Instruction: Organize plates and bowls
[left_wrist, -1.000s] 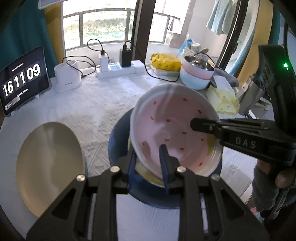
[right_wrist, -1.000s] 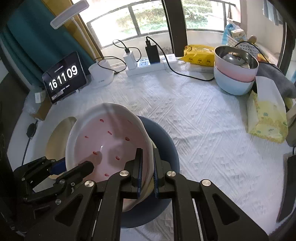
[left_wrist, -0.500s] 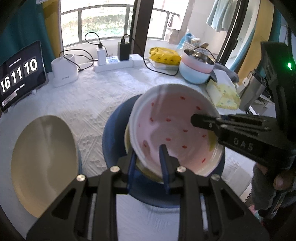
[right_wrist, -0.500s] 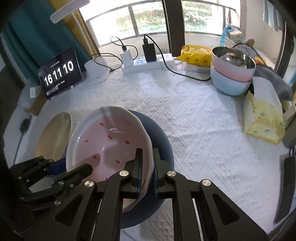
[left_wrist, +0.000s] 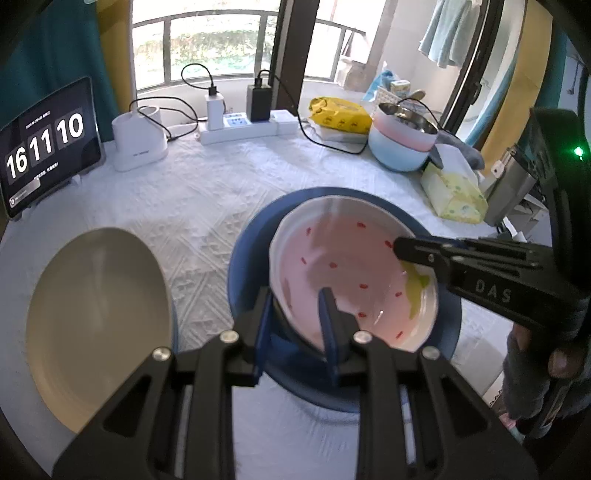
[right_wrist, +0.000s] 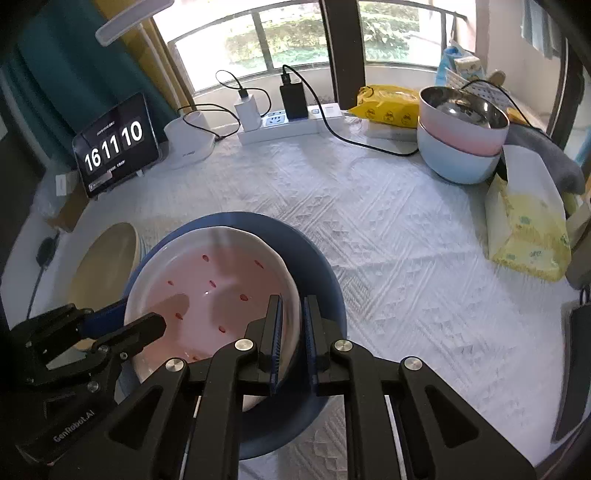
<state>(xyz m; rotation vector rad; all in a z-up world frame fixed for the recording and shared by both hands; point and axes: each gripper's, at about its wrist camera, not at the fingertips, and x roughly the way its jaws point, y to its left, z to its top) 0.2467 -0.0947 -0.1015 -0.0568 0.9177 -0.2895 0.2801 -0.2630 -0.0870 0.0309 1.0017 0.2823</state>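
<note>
A pink plate (left_wrist: 343, 266) (right_wrist: 221, 291) with red specks lies inside the outline of a larger blue plate (left_wrist: 251, 258) (right_wrist: 325, 280). I cannot tell whether the two touch. My left gripper (left_wrist: 294, 306) (right_wrist: 129, 321) is shut on the pink plate's near-left rim. Across from it, my right gripper (right_wrist: 291, 301) (left_wrist: 399, 245) is shut on the opposite rim, with the rim's edge showing between its blue pads. A cream plate (left_wrist: 96, 321) (right_wrist: 107, 266) lies flat to the left of the blue one.
Stacked bowls (left_wrist: 399, 147) (right_wrist: 458, 147), blue, pink and steel, stand at the back right beside a yellow tissue pack (left_wrist: 454, 192) (right_wrist: 528, 229). A clock tablet (left_wrist: 44, 144) (right_wrist: 114, 147), a white device (left_wrist: 138, 144) and a power strip (left_wrist: 240, 129) (right_wrist: 288, 125) with cables line the back edge.
The pink plate has tipped flatter and sunk lower toward the blue plate. Both grippers have kept their hold on its rim.
</note>
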